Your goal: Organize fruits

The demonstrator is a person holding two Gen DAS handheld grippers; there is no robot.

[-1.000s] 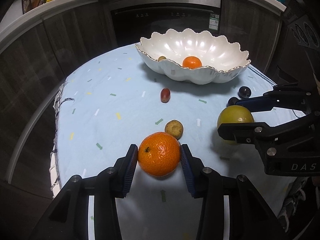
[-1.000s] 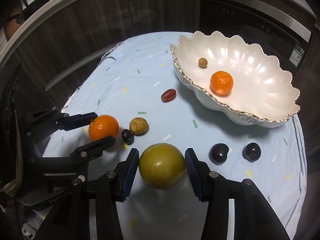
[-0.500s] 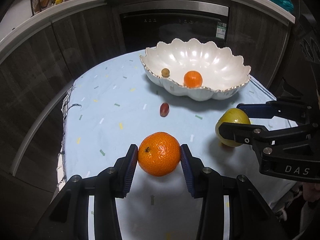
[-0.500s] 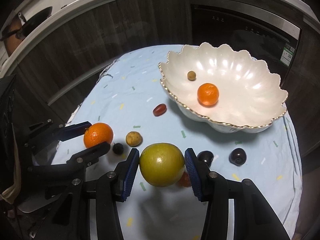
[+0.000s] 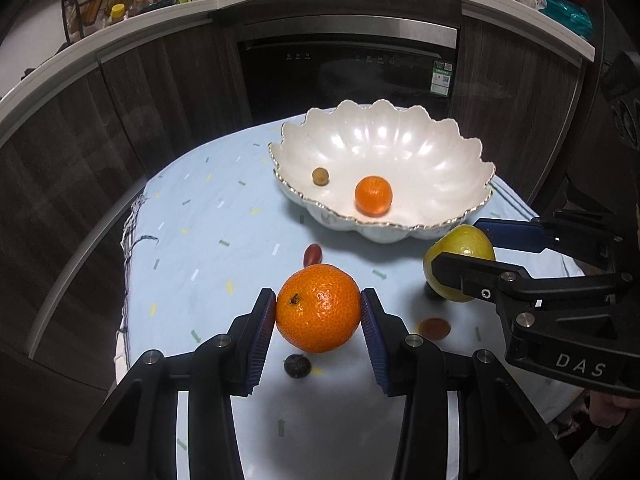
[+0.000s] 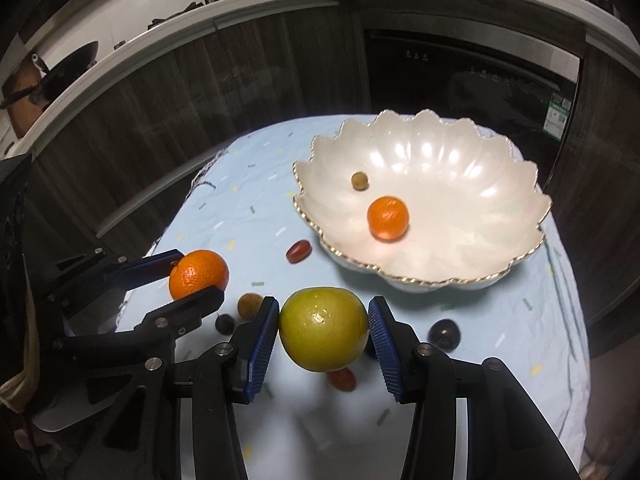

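My left gripper point(image 5: 319, 322) is shut on a large orange point(image 5: 318, 307) and holds it above the table; the orange also shows in the right wrist view point(image 6: 199, 274). My right gripper point(image 6: 324, 338) is shut on a yellow-green round fruit point(image 6: 323, 334), also lifted; it shows in the left wrist view point(image 5: 460, 254). A white scalloped bowl point(image 5: 440, 152) point(image 6: 480, 200) stands at the far side and holds a small orange point(image 5: 373, 195) point(image 6: 388, 217) and a small brown fruit point(image 5: 320, 176) point(image 6: 359, 180).
On the pale blue cloth lie a red date point(image 6: 298, 251), a brown round fruit point(image 6: 249, 305), a small dark fruit point(image 6: 224, 323), a dark plum point(image 6: 444, 333) and a red fruit point(image 6: 341, 379). Dark cabinets and an oven stand behind the table.
Both grippers have risen with their fruits and drawn back; the table and bowl look farther below, and small fruits under them have come into view.
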